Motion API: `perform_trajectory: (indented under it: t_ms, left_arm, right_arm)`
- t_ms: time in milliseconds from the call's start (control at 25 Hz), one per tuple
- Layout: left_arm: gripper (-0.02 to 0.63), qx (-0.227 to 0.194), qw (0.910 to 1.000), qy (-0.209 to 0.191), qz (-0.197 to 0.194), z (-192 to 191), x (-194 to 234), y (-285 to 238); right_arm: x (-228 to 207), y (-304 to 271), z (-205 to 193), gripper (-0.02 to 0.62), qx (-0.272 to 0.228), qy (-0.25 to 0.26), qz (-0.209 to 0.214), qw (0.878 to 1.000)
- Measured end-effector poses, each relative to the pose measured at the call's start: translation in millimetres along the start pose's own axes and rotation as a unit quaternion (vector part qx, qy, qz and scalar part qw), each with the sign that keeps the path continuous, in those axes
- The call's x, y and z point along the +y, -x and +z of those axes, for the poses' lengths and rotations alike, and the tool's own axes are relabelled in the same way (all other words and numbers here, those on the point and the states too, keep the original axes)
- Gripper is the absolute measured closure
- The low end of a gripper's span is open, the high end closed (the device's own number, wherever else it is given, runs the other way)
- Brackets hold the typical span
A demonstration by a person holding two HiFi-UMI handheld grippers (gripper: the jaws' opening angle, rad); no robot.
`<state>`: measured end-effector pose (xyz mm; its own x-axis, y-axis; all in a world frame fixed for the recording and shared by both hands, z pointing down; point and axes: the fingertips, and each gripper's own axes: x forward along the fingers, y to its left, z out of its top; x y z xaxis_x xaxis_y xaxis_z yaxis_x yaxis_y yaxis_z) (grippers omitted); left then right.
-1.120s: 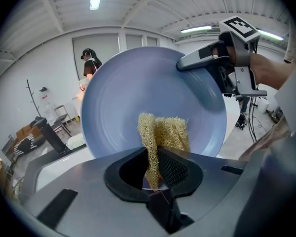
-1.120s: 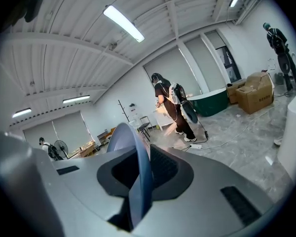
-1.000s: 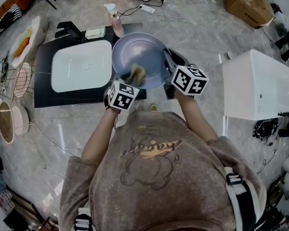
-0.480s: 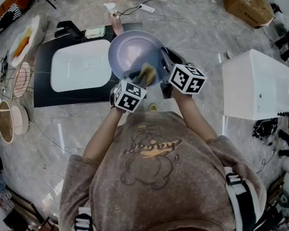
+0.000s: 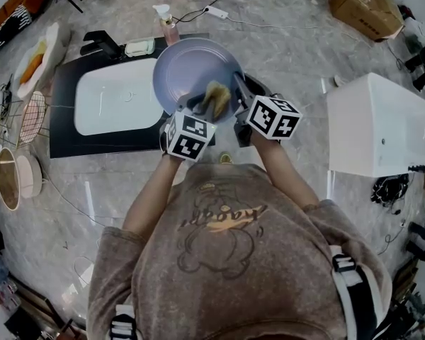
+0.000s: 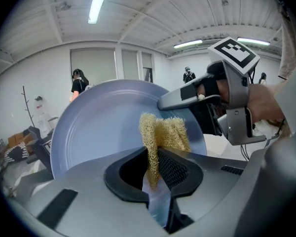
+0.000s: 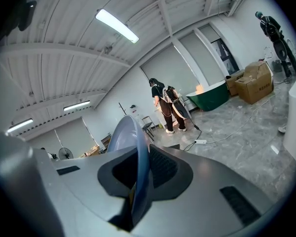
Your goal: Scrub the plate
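Observation:
A blue-grey plate is held tilted up over the counter, next to the sink. My right gripper is shut on the plate's right rim, which runs edge-on between its pads; its jaws have just been closing a little tighter on that rim. My left gripper is shut on a yellow loofah sponge. In the left gripper view the sponge stands up from the jaws and lies against the plate's face near its right side, just below the right gripper's fingers.
A white sink basin is set in a black counter, with a faucet, a soap dish and a spray bottle behind it. A white tub stands to the right. Dishes and a rack lie on the floor at left.
The left gripper has carried the sponge up and to the right across the plate's face. The plate has shifted slightly up and left; the right gripper has stayed on its rim.

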<state>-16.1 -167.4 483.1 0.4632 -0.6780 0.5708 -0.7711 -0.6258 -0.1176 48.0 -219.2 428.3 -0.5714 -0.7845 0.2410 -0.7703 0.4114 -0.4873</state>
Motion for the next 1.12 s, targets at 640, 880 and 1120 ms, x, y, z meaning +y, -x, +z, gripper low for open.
perform_trajectory:
  t_ms: [640,880,1120]
  left_arm:
    - [0.541,-0.026,0.9978,0.013,0.059,27,53,7]
    - [0.541,-0.021,0.9961,0.036,0.078,19,82,13]
    - [0.541,-0.006,0.9945,0.05,0.092,1,102,19]
  right_arm:
    - [19,3,-27,0.565,0.039,0.043,0.023,0.998]
    - [18,6,-30,0.565,0.042,0.041,0.023,0.998]
    - [13,7,-31,0.565,0.042,0.039,0.018,0.998]
